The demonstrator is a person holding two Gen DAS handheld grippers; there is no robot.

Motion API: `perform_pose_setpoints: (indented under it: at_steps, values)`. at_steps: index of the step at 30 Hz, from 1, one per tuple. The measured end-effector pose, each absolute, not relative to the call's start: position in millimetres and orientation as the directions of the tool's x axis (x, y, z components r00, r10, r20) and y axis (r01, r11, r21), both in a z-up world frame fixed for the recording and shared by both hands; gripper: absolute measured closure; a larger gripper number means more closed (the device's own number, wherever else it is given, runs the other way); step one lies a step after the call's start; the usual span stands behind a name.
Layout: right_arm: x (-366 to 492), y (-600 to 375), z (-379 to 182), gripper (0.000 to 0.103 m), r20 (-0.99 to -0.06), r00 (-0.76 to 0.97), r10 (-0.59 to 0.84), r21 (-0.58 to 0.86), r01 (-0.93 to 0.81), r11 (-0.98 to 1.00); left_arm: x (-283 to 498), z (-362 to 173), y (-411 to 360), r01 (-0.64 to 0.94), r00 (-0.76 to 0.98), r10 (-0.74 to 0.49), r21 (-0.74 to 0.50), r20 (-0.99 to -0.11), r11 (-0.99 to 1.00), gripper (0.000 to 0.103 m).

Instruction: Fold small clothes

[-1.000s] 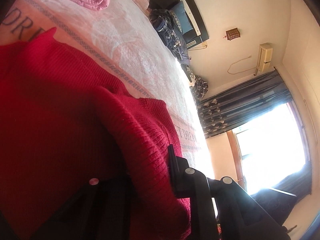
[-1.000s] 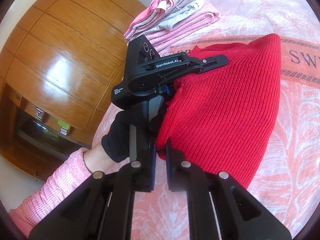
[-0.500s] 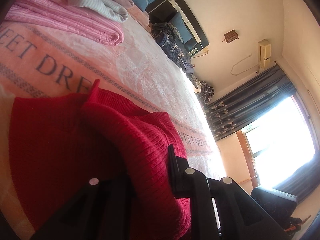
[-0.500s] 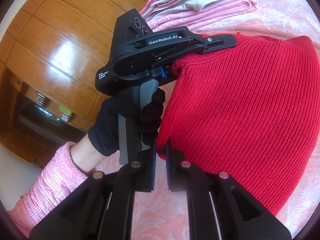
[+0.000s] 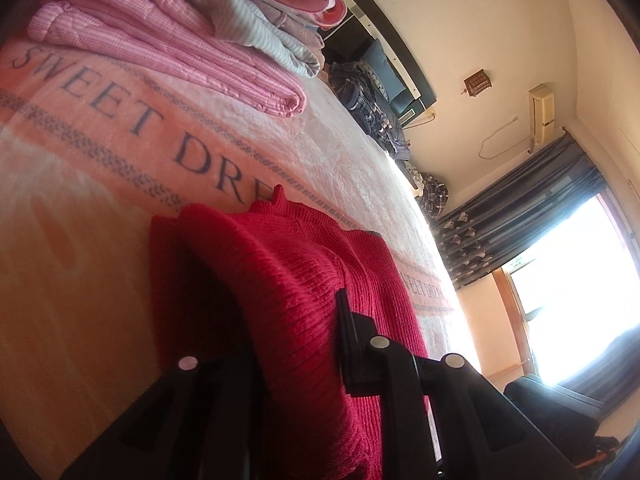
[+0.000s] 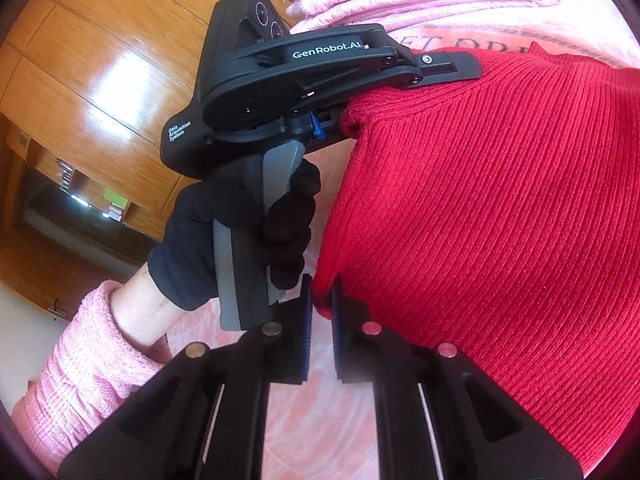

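I have both claws, left claw (image 5: 296, 344) and right claw (image 6: 320, 304), clamped on the red knit sweater's (image 6: 500, 216) edge mid-fold above the bed (image 5: 100, 184); next, I judge, lay it flat.

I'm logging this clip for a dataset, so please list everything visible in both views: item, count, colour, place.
red knit sweater: one, red, on the bed, edge pinched by both grippers.
bedspread: one, pink with dark "SWEET DREAM" lettering, under the sweater.
folded clothes pile: one stack, pink and grey-striped, beyond the sweater.
dark clothes heap: one, blue-black, far side of the bed.
curtains: dark blue, beside the bright window.
wooden wardrobe: one, brown, behind the left gripper.
left gripper: black, shut on the sweater.
right gripper: black, shut on the sweater's edge.
left hand: black glove, pink sleeve.
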State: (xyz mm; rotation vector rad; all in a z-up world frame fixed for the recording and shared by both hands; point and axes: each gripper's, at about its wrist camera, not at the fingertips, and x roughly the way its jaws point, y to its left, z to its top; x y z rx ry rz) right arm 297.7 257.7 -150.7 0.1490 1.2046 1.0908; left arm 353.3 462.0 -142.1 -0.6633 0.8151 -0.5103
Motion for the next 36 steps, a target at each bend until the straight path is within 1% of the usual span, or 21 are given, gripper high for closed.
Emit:
perform_pose_setpoints:
  at_steps: [4, 6, 8, 9, 10, 11, 12, 13, 14, 17, 19, 22, 24, 25, 26, 28, 31, 32, 34, 35, 36]
  values:
    - [299.0, 263.3, -164.5, 0.096, -0.707, -0.052, 0.705, 0.589, -0.596, 0.546, 353.9, -155.0, 453.5, 0.153, 0.578, -0.623, -0.679, -0.528, 0.718, 0.088]
    - [300.7, 263.7, -170.8, 0.095, -0.718, -0.054, 0.693, 0.584, -0.589, 0.558, 352.9, -164.9, 454.7, 0.133, 0.58, -0.62, -0.69, -0.528, 0.712, 0.087]
    - [301.5, 261.4, -172.1, 0.093, -0.707, -0.064, 0.704, 0.597, -0.586, 0.547, 350.5, -170.7, 460.1, 0.118, 0.588, -0.626, -0.711, -0.512, 0.693, 0.082]
    - [301.3, 258.3, -170.7, 0.088, -0.701, -0.069, 0.71, 0.603, -0.587, 0.539, 350.2, -172.5, 463.3, 0.113, 0.588, -0.633, -0.723, -0.504, 0.681, 0.081]
    - [300.4, 257.3, -167.1, 0.079, -0.689, -0.078, 0.72, 0.616, -0.586, 0.527, 349.7, -172.4, 466.0, 0.108, 0.586, -0.638, -0.733, -0.499, 0.672, 0.08]
    - [300.4, 251.0, -163.5, 0.075, -0.673, -0.084, 0.735, 0.632, -0.582, 0.512, 349.6, -171.2, 468.8, 0.101, 0.587, -0.639, -0.738, -0.497, 0.667, 0.078]
    - [299.5, 242.5, -157.6, 0.067, -0.652, -0.081, 0.754, 0.647, -0.579, 0.497, 348.9, -170.1, 471.6, 0.093, 0.592, -0.636, -0.742, -0.496, 0.664, 0.076]
    - [299.0, 232.2, -151.5, 0.062, -0.633, -0.073, 0.77, 0.658, -0.575, 0.486, 348.0, -169.0, 475.4, 0.084, 0.602, -0.631, -0.747, -0.49, 0.66, 0.07]
    - [300.7, 221.1, -145.7, 0.061, -0.621, -0.068, 0.781, 0.667, -0.57, 0.48, 347.1, -168.1, 479.7, 0.074, 0.614, -0.627, -0.756, -0.479, 0.65, 0.066]
    - [312.8, 182.2, -128.6, 0.061, -0.621, 0.005, 0.784, 0.648, -0.559, 0.517, 349.0, -168.4, 487.9, 0.042, 0.637, -0.623, -0.787, -0.454, 0.616, 0.064]
    - [326.8, 159.1, -123.9, 0.061, -0.63, 0.068, 0.773, 0.629, -0.54, 0.56, 353.1, -168.2, 485.1, 0.035, 0.635, -0.619, -0.783, -0.462, 0.621, 0.064]
    - [338.8, 126.2, -129.8, 0.061, -0.593, 0.105, 0.798, 0.686, -0.452, 0.57, 361.3, -166.7, 473.0, 0.039, 0.624, -0.611, -0.762, -0.487, 0.647, 0.063]
    - [335.0, 116.0, -133.1, 0.061, -0.592, 0.119, 0.797, 0.698, -0.418, 0.581, 366.2, -164.6, 466.1, 0.038, 0.625, -0.593, -0.739, -0.507, 0.672, 0.063]
    - [335.0, 114.0, -137.1, 0.061, -0.599, 0.121, 0.791, 0.694, -0.413, 0.589, 366.9, -161.5, 462.4, 0.047, 0.629, -0.583, -0.724, -0.514, 0.689, 0.064]
    - [334.0, 107.7, -140.0, 0.061, -0.605, 0.118, 0.787, 0.692, -0.411, 0.594, 366.2, -157.7, 458.9, 0.061, 0.636, -0.569, -0.702, -0.521, 0.71, 0.072]
    - [331.6, 104.6, -144.7, 0.061, -0.618, 0.111, 0.779, 0.684, -0.413, 0.602, 360.6, -147.0, 453.8, 0.099, 0.662, -0.542, -0.657, -0.518, 0.748, 0.083]
    - [328.4, 112.0, -147.2, 0.061, -0.629, 0.108, 0.77, 0.673, -0.42, 0.609, 336.5, -128.1, 452.0, 0.188, 0.716, -0.517, -0.584, -0.469, 0.79, 0.092]
    - [328.3, 111.9, -147.6, 0.061, -0.629, 0.106, 0.77, 0.673, -0.422, 0.608, 330.5, -123.7, 451.6, 0.207, 0.727, -0.495, -0.536, -0.475, 0.818, 0.093]
    - [328.0, 111.1, -148.0, 0.062, -0.634, 0.106, 0.766, 0.668, -0.424, 0.611, 329.8, -130.6, 456.6, 0.164, 0.72, -0.432, -0.471, -0.544, 0.867, 0.093]
    - [329.2, 109.2, -150.0, 0.062, -0.636, 0.106, 0.764, 0.667, -0.422, 0.613, 334.4, -140.8, 464.1, 0.117, 0.697, -0.428, -0.497, -0.575, 0.86, 0.093]
    - [329.9, 111.8, -152.1, 0.062, -0.638, 0.103, 0.763, 0.668, -0.419, 0.615, 337.3, -150.9, 472.9, 0.074, 0.684, -0.436, -0.54, -0.585, 0.839, 0.093]
